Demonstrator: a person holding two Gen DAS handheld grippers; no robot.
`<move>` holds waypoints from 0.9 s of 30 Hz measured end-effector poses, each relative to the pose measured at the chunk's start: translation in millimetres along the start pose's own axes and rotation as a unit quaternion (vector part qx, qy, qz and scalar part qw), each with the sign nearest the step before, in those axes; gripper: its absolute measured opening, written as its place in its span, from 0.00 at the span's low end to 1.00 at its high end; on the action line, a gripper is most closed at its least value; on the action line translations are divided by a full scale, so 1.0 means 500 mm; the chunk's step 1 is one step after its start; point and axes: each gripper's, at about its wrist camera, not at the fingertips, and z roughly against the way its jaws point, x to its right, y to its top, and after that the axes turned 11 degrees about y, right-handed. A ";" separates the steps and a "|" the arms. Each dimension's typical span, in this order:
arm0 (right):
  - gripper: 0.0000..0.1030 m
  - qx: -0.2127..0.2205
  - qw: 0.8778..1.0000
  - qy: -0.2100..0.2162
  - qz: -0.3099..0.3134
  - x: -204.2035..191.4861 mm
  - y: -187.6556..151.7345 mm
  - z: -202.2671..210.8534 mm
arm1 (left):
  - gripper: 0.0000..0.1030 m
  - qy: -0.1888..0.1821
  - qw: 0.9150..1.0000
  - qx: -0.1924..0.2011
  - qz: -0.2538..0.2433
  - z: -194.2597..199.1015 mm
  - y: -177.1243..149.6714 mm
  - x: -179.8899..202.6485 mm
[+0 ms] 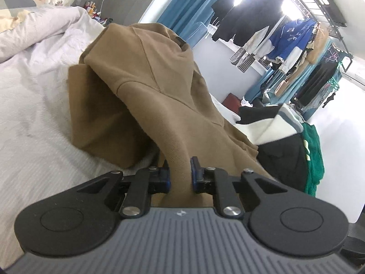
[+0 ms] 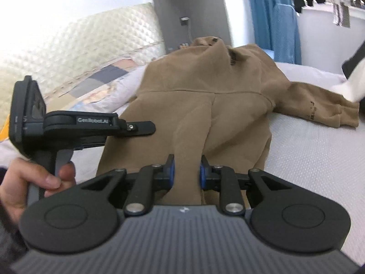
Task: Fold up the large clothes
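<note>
Bedding filled most of both views: a pale grey bed (image 1: 34, 114) carried the work, with a rumpled quilt (image 1: 38, 29) bunched toward ten o'clock in the left wrist view and a quilted headboard (image 2: 79, 38) at ten o'clock in the right one. On it lay the brown hoodie (image 1: 146, 75), the thing I was folding, its hood end away from me at twelve o'clock and its hem drawn up toward me. One sleeve (image 2: 319, 109) lay flat out at three o'clock in the right view, its cuff close to a black-and-white garment (image 2: 351, 84). A heap of other clothes (image 1: 285, 141) sat at three o'clock in the left view, just beside the hoodie's edge.

I judged I had taken the hem at two points so that the body would lift evenly and could be carried over toward the hood. The left tongs (image 1: 180, 171) were clamped on a ridge of brown cloth, and so were the right tongs (image 2: 187, 171); both pairs of blue pads pressed fabric that ran taut away from them.

A hand (image 2: 34, 182) held the left tool's grip at eight o'clock in the right view, near my right tongs, so the two sat close. Open bed lay toward nine o'clock of the left view; the heap crowded the other side.
</note>
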 end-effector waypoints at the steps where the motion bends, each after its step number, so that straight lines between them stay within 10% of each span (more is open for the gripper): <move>1: 0.22 -0.002 1.000 0.005 0.004 -0.010 -0.004 0.012 | 0.18 0.003 1.000 -0.003 -0.001 0.020 -0.010 -0.003; 14: 0.28 -0.076 0.996 0.039 0.003 -0.090 -0.075 0.065 | 0.19 0.023 0.997 -0.065 0.036 0.114 -0.086 -0.047; 19: 0.55 -0.071 0.995 0.047 -0.043 -0.063 -0.039 0.054 | 0.62 0.012 0.995 -0.070 0.064 0.108 -0.060 -0.064; 27: 0.67 -0.001 0.988 0.036 -0.148 0.059 0.019 0.073 | 0.65 0.026 0.989 -0.083 0.118 0.062 0.027 -0.089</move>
